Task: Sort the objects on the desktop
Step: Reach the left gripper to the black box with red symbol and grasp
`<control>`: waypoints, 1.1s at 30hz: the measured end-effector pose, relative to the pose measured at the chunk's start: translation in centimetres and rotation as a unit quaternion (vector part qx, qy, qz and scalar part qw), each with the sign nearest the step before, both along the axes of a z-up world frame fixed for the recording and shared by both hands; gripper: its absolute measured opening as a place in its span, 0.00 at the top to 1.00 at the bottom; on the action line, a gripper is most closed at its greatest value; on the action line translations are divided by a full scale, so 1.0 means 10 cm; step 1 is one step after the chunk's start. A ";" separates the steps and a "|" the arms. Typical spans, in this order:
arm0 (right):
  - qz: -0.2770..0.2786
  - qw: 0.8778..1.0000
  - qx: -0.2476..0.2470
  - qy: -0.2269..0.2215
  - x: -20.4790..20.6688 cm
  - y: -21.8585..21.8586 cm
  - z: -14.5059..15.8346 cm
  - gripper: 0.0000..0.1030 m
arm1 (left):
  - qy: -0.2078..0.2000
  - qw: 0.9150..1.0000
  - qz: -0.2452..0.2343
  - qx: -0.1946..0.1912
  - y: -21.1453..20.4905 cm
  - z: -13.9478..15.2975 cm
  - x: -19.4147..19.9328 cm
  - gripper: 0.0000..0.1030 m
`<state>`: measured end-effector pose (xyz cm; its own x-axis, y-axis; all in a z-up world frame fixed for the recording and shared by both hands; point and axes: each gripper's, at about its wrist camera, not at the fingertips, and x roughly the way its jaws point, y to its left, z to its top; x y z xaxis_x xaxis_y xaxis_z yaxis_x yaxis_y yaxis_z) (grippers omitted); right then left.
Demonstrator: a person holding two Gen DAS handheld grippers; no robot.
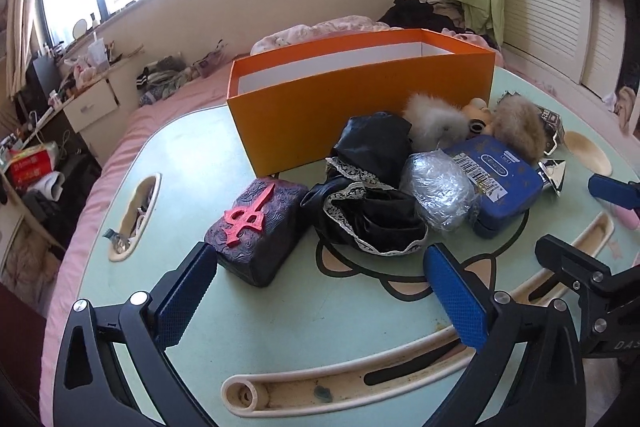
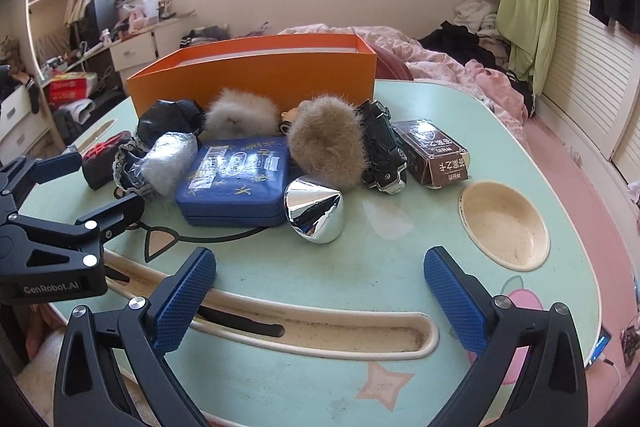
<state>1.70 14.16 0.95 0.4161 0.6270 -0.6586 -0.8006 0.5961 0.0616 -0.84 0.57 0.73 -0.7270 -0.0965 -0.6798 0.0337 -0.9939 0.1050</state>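
On the pale green counter [image 2: 392, 235], at about twelve o'clock from both our tongs, stands the open orange box [image 2: 256, 83], and as far as we can see into it only white inner wall shows, so we judge the sorting barely begun: every item lies outside, bunched along the box's near wall. From nine o'clock round to three in the right wrist view we count a dark embossed case with a red emblem [image 1: 256, 227], a black lace-trimmed garment [image 1: 368, 195], a foil-wrapped bundle [image 2: 170, 161], a blue tin [image 2: 236, 183], a chrome cone-shaped piece [image 2: 314, 209] touching the tin's right end, a pale fur ball [image 2: 240, 115], a tan fur ball [image 2: 326, 143], a black toy car [image 2: 382, 153] and a brown carton [image 2: 434, 153]. The left tongs [image 1: 320, 291] stand wide with nothing between them, the embossed case just beyond the left pad at eleven o'clock. The right tongs [image 2: 320, 295] are equally wide and empty, the chrome piece at twelve o'clock. The goods look mixed: soft, fluffy, hard, shiny, so all nine remain to be placed.
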 end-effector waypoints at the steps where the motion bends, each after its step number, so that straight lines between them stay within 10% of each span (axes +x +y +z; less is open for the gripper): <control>1: 0.000 1.000 0.000 0.000 0.00 0.00 0.00 0.00 | 0.000 1.000 0.002 -0.001 0.00 0.00 0.00 0.00; 26: -0.005 1.000 0.001 0.000 -0.02 0.01 0.00 0.00 | 0.029 0.999 -0.029 0.032 -0.10 0.09 0.14 0.00; 33: -0.006 1.000 0.001 0.000 -0.01 0.01 0.00 0.00 | 0.165 0.985 -0.061 -0.003 -0.34 0.38 0.43 0.00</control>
<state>1.58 14.22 0.96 0.4229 0.6240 -0.6571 -0.7939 0.6048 0.0633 3.46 -2.78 4.50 -0.9142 0.0019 -0.4053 -0.0522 -0.9922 0.1131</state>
